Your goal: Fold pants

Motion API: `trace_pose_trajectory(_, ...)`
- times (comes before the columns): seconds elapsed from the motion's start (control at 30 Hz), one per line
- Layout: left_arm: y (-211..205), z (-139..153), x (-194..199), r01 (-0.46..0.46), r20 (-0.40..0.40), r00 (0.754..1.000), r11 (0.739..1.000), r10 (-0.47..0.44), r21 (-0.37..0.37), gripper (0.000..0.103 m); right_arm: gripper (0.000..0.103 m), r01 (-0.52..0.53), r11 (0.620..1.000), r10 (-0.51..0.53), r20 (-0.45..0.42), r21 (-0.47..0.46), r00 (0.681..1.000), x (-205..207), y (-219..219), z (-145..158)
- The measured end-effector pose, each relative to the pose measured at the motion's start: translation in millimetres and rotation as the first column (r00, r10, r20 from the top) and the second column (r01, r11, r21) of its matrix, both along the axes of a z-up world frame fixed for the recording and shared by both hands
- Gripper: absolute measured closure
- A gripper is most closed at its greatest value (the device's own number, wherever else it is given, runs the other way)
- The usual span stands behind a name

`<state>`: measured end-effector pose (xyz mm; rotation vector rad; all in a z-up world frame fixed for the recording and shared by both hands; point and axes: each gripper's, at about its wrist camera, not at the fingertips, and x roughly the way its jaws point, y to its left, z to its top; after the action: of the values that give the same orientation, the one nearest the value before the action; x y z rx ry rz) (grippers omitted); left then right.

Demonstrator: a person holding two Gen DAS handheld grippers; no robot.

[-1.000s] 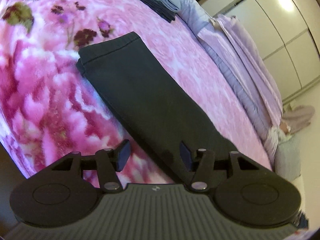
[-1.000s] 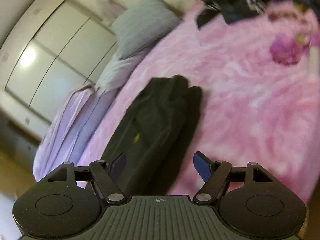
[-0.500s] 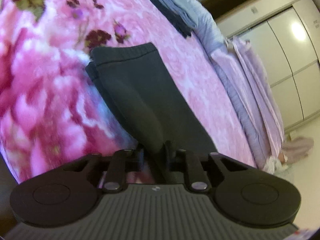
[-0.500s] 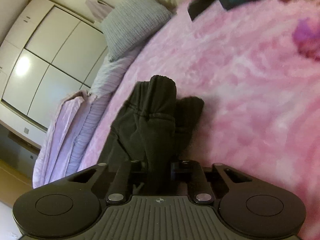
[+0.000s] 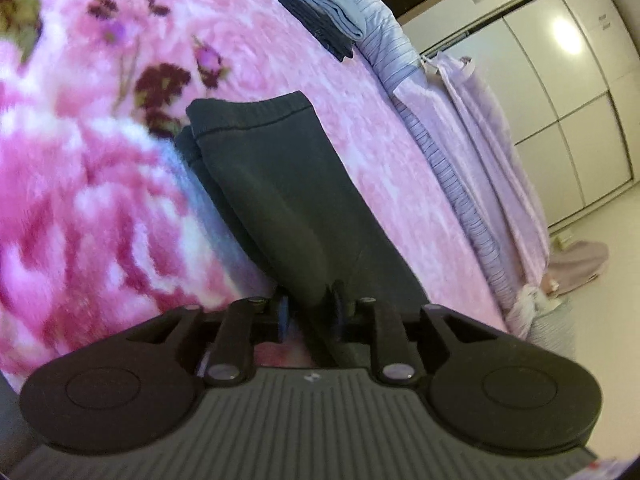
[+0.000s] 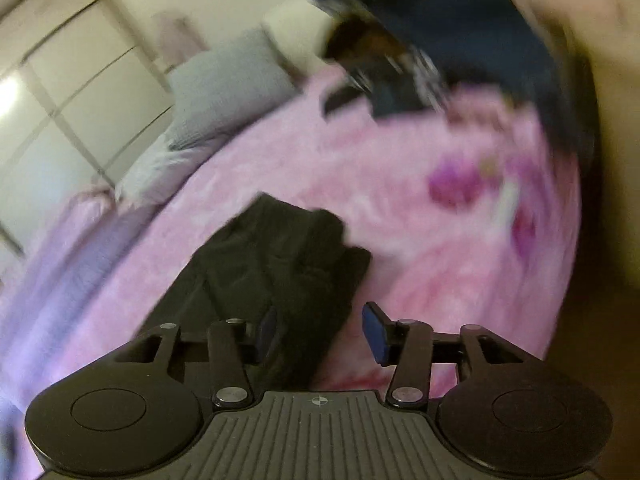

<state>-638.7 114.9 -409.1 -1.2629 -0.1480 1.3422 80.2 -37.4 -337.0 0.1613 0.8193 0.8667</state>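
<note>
Dark grey pants [image 5: 280,184] lie folded lengthwise on the pink flowered blanket [image 5: 100,220], cuffs at the far end. My left gripper [image 5: 310,312] pinches a raised fold of the near end; the cloth fills the narrow gap between its pads while the jaws are opening slightly. In the blurred right wrist view the pants' waist end [image 6: 280,256] lies crumpled on the blanket [image 6: 440,260]. My right gripper [image 6: 320,332] hovers over it with its jaws opening. Its blue pads stand apart and dark cloth lies loose below the gap.
A stack of folded clothes [image 5: 316,4] sits at the blanket's far end. Lilac bedding [image 5: 480,160] hangs over the bed's side before white wardrobe doors [image 5: 560,80]. A grey pillow [image 6: 228,88] and a heap of dark clothes [image 6: 400,80] lie beyond the pants.
The left gripper closed on a fold of the pants and has kept it. The right gripper closed on the waist end, then let go, opened and pulled back upward.
</note>
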Motion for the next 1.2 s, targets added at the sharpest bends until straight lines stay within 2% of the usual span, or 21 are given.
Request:
trace_pose_trajectory(0.07, 0, 3, 7, 0.0, -0.023, 1.0, 1.0, 0.0, 0.025, 0.075, 0.057, -0.064, 0.998, 0.067, 0.121, -0.025, 0.99, -36, 8, 11)
trace_pose_trajectory(0.13, 2, 6, 11, 0.012, -0.065, 0.998, 1.0, -0.01, 0.028, 0.077, 0.057, -0.159, 0.984, 0.172, 0.213, -0.077, 0.962, -77, 22, 16)
trace_pose_trajectory(0.17, 3, 6, 9, 0.015, -0.065, 0.998, 1.0, -0.014, 0.026, 0.078, 0.057, -0.22, 0.97, 0.24, 0.243, -0.104, 0.94, -100, 32, 18)
trace_pose_trajectory(0.23, 4, 4, 1, 0.023, -0.035, 0.999, 0.999, -0.022, 0.025, 0.078, 0.057, -0.375, 0.914, 0.403, 0.275, -0.152, 0.873, -154, 50, 18)
trace_pose_trajectory(0.27, 4, 3, -2, 0.022, -0.025, 0.999, 0.999, -0.021, 0.027, 0.078, 0.057, -0.456, 0.872, 0.488, 0.275, -0.176, 0.828, -184, 58, 16)
trace_pose_trajectory(0.33, 2, 2, -7, 0.021, -0.016, 1.0, 0.999, -0.021, 0.035, 0.079, 0.057, -0.61, 0.764, 0.645, 0.265, -0.212, 0.717, -251, 70, 8)
trace_pose_trajectory(0.43, -3, 3, -11, 0.014, -0.016, 1.0, 0.999, -0.013, 0.044, 0.079, 0.057, -0.762, 0.568, 0.822, 0.25, -0.31, 0.511, -348, 87, -9)
trace_pose_trajectory(0.5, -4, 1, -16, -0.002, -0.001, 1.0, 0.999, 0.002, 0.05, 0.079, 0.057, -0.782, 0.513, 0.856, 0.285, -0.355, 0.432, -396, 93, -17)
trace_pose_trajectory(0.53, -5, -1, -19, -0.011, 0.014, 1.0, 0.999, 0.01, 0.051, 0.079, 0.057, -0.788, 0.502, 0.86, 0.302, -0.358, 0.411, -410, 94, -20)
trace_pose_trajectory(0.6, -5, -3, -19, -0.025, 0.031, 0.999, 0.998, 0.023, 0.058, 0.079, 0.057, -0.784, 0.5, 0.859, 0.321, -0.366, 0.398, -430, 96, -30)
trace_pose_trajectory(0.63, -4, -3, -18, -0.02, 0.016, 1.0, 0.998, 0.019, 0.061, 0.079, 0.057, -0.778, 0.505, 0.858, 0.314, -0.372, 0.407, -430, 102, -36)
trace_pose_trajectory(0.77, 1, 0, -11, -0.013, -0.034, 0.999, 0.997, 0.016, 0.071, 0.082, 0.056, -0.748, 0.55, 0.832, 0.328, -0.372, 0.449, -428, 102, -48)
trace_pose_trajectory(0.8, 3, 0, -11, -0.014, -0.034, 0.999, 0.998, 0.017, 0.069, 0.082, 0.056, -0.748, 0.553, 0.831, 0.315, -0.367, 0.459, -427, 102, -47)
trace_pose_trajectory(0.87, 4, -1, -12, -0.016, -0.024, 1.0, 0.998, 0.018, 0.066, 0.083, 0.056, -0.757, 0.561, 0.827, 0.257, -0.335, 0.5, -424, 104, -41)
trace_pose_trajectory(0.9, 4, -1, -12, -0.014, -0.025, 1.0, 0.998, 0.016, 0.067, 0.082, 0.056, -0.757, 0.559, 0.829, 0.249, -0.338, 0.501, -427, 104, -39)
trace_pose_trajectory(1.0, 4, 1, -7, -0.005, -0.08, 0.997, 0.997, 0.012, 0.076, 0.086, 0.055, -0.746, 0.536, 0.84, 0.334, -0.395, 0.428, -438, 100, -43)
trace_pose_trajectory(1.03, 4, 5, -3, 0.0, -0.112, 0.994, 0.997, 0.009, 0.08, 0.088, 0.055, -0.749, 0.536, 0.841, 0.325, -0.389, 0.433, -436, 98, -42)
trace_pose_trajectory(1.07, 5, 9, -1, 0.012, -0.142, 0.99, 0.996, 0.001, 0.087, 0.089, 0.055, -0.763, 0.533, 0.844, 0.284, -0.364, 0.454, -429, 101, -41)
trace_pose_trajectory(1.13, 7, 22, 6, 0.049, -0.216, 0.976, 0.992, -0.023, 0.115, 0.092, 0.055, -0.799, 0.538, 0.843, 0.147, -0.269, 0.518, -400, 104, -31)
trace_pose_trajectory(1.17, 8, 30, 12, 0.074, -0.264, 0.964, 0.989, -0.037, 0.129, 0.092, 0.055, -0.802, 0.56, 0.827, 0.083, -0.21, 0.556, -381, 103, -25)
trace_pose_trajectory(1.2, 9, 39, 18, 0.104, -0.316, 0.947, 0.983, -0.053, 0.148, 0.092, 0.055, -0.787, 0.597, 0.799, 0.03, -0.155, 0.6, -359, 101, -20)
